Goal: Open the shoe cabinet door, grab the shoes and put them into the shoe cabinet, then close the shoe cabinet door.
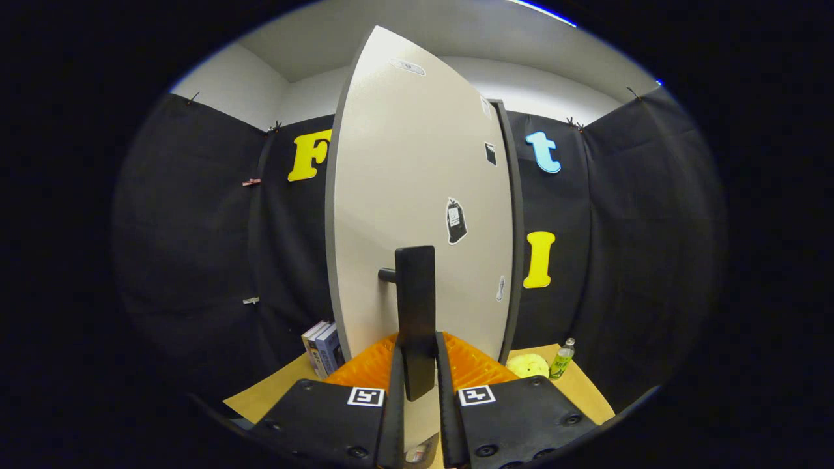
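Gripper (416,374) has its 2 fingers closed narrow on the door's black handle (415,312) — both press its sides, the bar upright between them. Door (417,195) is pale, swung partly open, with a few stickers on its face. Cabinet edge (515,228) just beside it. On the table (267,391) — books (322,348), a green bottle (561,359), a yellow round thing (528,366).
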Motion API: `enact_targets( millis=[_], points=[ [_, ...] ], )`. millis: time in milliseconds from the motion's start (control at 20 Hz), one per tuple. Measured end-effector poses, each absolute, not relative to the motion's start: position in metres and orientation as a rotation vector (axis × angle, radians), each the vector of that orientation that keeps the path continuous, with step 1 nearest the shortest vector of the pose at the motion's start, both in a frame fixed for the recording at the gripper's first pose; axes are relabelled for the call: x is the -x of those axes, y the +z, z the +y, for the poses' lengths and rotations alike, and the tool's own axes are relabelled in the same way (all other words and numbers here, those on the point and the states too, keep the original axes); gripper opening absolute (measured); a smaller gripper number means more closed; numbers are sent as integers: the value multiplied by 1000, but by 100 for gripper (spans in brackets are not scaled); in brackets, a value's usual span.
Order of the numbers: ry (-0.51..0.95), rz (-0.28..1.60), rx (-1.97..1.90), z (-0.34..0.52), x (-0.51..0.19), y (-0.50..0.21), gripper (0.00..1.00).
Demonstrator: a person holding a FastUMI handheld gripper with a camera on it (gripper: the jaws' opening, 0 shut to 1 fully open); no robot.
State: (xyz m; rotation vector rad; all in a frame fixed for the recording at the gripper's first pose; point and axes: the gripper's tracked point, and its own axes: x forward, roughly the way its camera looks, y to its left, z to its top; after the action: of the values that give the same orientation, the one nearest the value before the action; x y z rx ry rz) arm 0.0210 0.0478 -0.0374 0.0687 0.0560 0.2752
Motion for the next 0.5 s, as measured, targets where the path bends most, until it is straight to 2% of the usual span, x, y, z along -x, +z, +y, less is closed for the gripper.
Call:
enact_targets(
  millis=[500],
  points=[
    [212, 75, -94, -4, -25, -40, 25]
  ],
)
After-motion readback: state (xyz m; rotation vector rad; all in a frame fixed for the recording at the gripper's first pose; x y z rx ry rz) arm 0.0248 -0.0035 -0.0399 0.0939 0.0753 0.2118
